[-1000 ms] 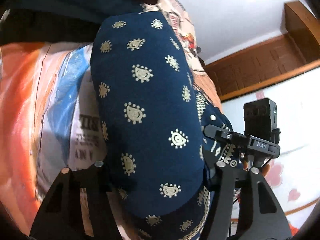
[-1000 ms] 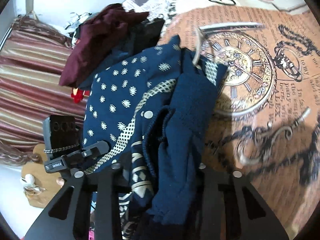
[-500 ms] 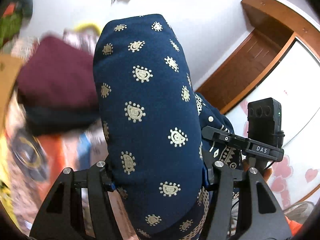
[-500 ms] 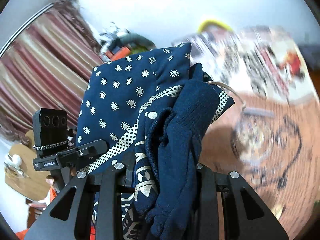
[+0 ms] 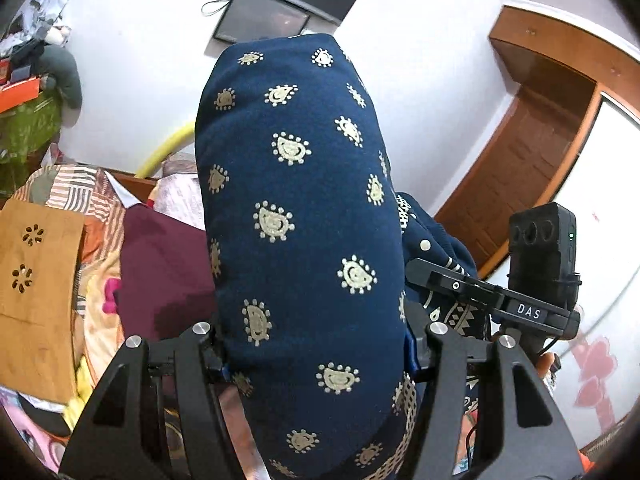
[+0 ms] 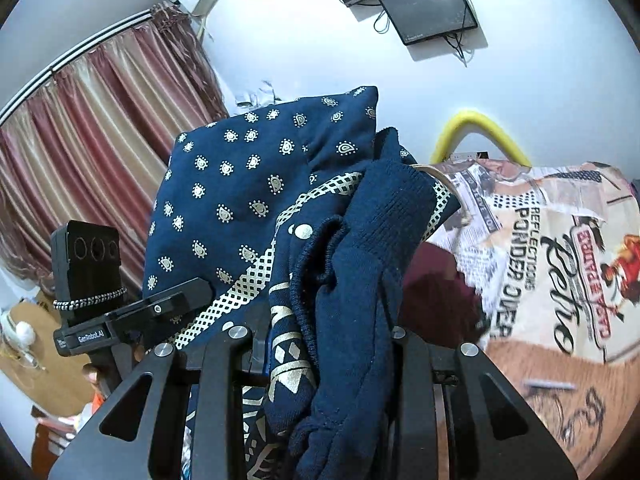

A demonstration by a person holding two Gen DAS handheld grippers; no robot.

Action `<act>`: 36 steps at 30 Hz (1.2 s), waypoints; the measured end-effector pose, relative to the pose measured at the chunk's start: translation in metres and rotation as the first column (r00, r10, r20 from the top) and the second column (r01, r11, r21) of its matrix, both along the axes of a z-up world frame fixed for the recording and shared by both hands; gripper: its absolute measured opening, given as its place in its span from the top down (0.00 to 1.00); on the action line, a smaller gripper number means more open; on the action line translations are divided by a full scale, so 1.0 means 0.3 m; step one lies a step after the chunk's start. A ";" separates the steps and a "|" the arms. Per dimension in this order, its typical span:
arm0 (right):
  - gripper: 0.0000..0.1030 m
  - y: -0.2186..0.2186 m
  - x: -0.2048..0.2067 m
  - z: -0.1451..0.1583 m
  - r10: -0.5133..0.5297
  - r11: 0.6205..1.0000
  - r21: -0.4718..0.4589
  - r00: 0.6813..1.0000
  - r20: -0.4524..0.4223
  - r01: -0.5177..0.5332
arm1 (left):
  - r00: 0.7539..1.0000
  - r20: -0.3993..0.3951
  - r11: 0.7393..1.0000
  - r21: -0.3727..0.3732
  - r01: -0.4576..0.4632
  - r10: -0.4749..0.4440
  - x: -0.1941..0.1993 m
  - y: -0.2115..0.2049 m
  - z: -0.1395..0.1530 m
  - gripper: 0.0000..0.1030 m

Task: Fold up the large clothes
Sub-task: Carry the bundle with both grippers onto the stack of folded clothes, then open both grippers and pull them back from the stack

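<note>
left gripper (image 5: 316, 364): fingers pinching the navy-blue garment with gold paisley print (image 5: 304, 216), bundled fabric bulging up between them
right gripper (image 6: 320, 344): fingers clamped on the same garment (image 6: 256, 200) (ribbed cuff hanging over)
garment: lifted clear above the bed with newspaper-print cover (image 6: 560, 280)
maroon folded cloth (image 5: 164, 272): lying on bed behind

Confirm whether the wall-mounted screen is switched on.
No. The wall-mounted screen shows only a dark, blank face.
</note>
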State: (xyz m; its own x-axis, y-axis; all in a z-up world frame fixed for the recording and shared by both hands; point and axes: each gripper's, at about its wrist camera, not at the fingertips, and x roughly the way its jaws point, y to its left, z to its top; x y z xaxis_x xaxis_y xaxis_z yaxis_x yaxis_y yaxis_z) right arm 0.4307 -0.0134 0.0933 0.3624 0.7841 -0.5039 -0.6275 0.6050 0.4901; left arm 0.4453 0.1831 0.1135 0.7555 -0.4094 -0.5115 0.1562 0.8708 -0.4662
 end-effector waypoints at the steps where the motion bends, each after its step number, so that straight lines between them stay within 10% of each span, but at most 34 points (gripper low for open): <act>1: 0.73 0.022 0.030 -0.013 -0.003 1.000 -0.004 1.000 -0.010 0.002 | 1.000 -0.013 1.000 0.006 -0.005 0.005 0.035 0.017 -0.012 0.42; 15: 0.71 0.150 0.381 -0.521 -0.131 0.991 -0.081 0.928 -0.348 0.109 | 0.937 -0.340 0.994 -0.035 -0.104 0.086 0.290 0.299 -0.581 0.39; 22: 0.63 0.071 0.298 -0.420 -0.129 0.987 -0.130 0.936 -0.328 0.090 | 0.943 -0.299 0.987 0.103 -0.122 0.148 0.201 0.273 -0.487 0.30; 27: 0.63 -0.002 0.145 -0.268 -0.159 0.963 -0.242 0.978 -0.137 0.122 | 0.952 -0.216 0.954 0.251 -0.161 0.218 0.059 0.222 -0.347 0.30; 36: 0.63 -0.180 -0.332 0.132 -0.144 0.978 -0.118 0.968 0.206 0.171 | 0.976 0.081 0.913 0.345 -0.219 0.203 -0.455 -0.031 0.020 0.30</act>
